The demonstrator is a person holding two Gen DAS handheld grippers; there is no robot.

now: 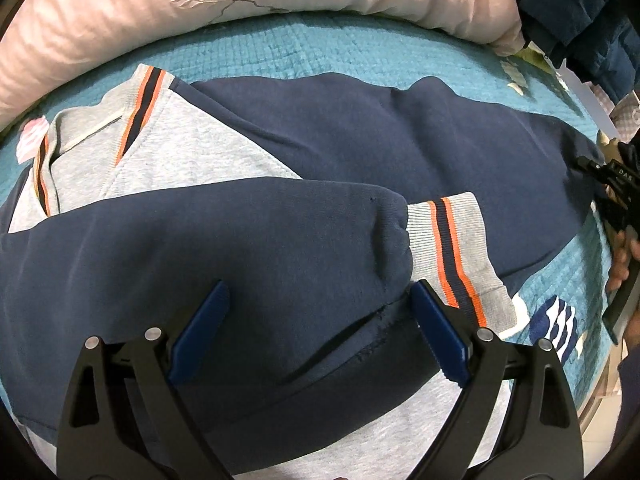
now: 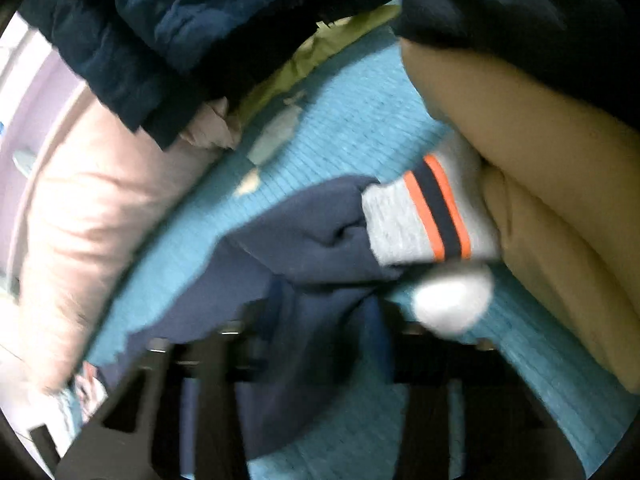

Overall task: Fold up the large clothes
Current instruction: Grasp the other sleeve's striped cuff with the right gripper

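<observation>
A grey sweatshirt (image 1: 192, 148) with navy sleeves and orange-striped trim lies on the teal quilt (image 1: 304, 44). One navy sleeve (image 1: 240, 248) is folded across the body, its striped cuff (image 1: 452, 240) pointing right. My left gripper (image 1: 320, 320) is open, its blue fingertips (image 1: 204, 320) straddling that sleeve just above the cloth. My right gripper (image 2: 320, 328) is blurred; the other navy sleeve (image 2: 312, 240) runs between its fingers, with the striped cuff (image 2: 424, 216) beyond. The right gripper also shows in the left wrist view (image 1: 608, 184) at the sleeve's end.
A pink embroidered pillow (image 1: 200, 4) lies along the far edge of the bed. A dark blue padded jacket (image 2: 168, 28) hangs at the right end. A tan-clad leg or cushion (image 2: 540, 184) is close beside the cuff. The quilt's edge is at the right.
</observation>
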